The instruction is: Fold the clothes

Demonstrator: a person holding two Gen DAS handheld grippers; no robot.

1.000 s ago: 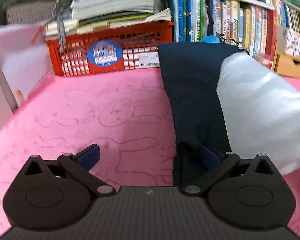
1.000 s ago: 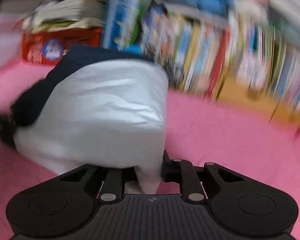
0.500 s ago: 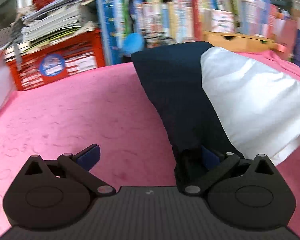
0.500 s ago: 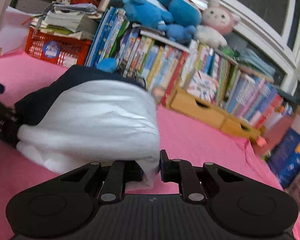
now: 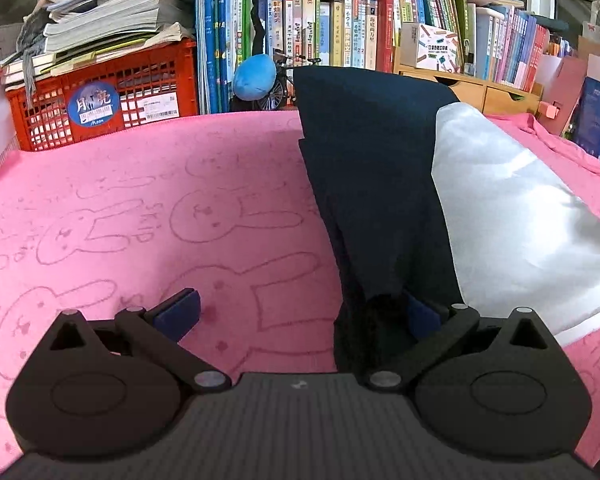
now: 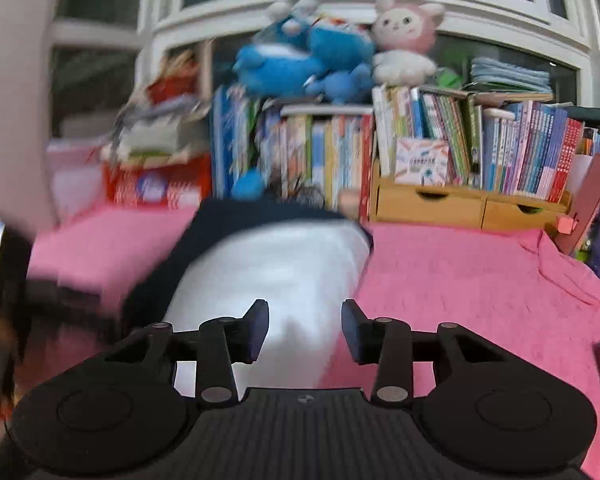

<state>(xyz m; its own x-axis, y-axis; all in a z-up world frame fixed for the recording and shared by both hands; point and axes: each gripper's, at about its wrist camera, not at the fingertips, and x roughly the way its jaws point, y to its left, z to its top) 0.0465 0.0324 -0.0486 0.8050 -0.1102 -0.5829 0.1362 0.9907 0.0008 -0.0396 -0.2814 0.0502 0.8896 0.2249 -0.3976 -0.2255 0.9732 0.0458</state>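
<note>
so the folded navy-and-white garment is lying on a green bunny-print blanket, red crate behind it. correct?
Not green. The left wrist view shows the garment on a pink bunny-print blanket. The red crate does stand behind it.

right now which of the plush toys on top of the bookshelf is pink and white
The bunny plush, rightmost on top of the books. It has a white face and pink hood; the plush toys beside it on the left are blue.
</note>
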